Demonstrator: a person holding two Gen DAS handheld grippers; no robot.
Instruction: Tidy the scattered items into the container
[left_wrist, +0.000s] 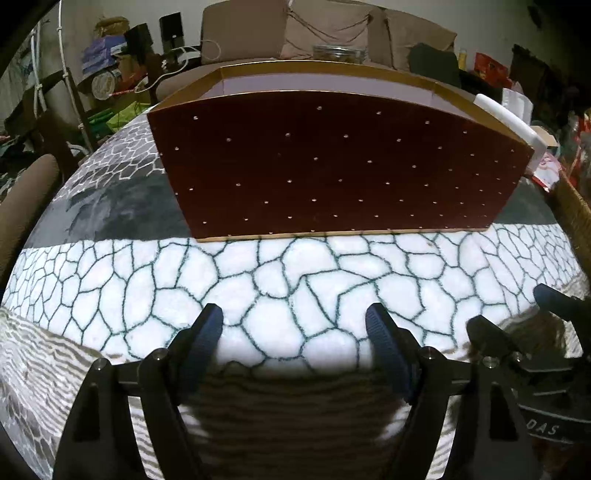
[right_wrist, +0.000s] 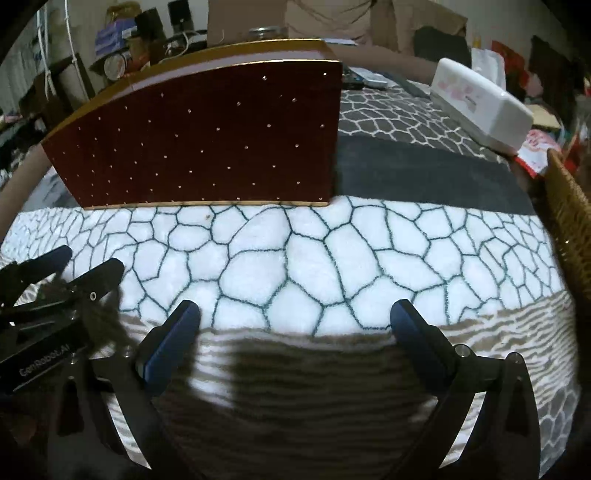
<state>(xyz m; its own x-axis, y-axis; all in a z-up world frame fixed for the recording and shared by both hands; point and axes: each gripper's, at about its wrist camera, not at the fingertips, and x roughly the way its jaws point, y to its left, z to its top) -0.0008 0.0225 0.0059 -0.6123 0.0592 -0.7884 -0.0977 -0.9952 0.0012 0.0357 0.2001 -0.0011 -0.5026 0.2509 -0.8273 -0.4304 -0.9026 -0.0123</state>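
A: Where does the container sit?

B: The dark red box with gold edging and small pale dots stands on the patterned blanket, at twelve o'clock from the left gripper. From the right gripper it lies toward eleven o'clock. Its near wall faces both cameras, so what lies inside cannot be seen.

A: And the grippers?

B: The left one has its jaws spread wide with nothing between them, hanging over the white cracked-pattern band. The right one is likewise wide apart and holds nothing. They are side by side: the right gripper shows at four o'clock in the left wrist view, the left at eight o'clock in the right wrist view.

A: What else is about?

B: A white oblong case lies on the blanket at two o'clock from the right gripper, well apart from the box. A wicker basket edge stands at three o'clock.
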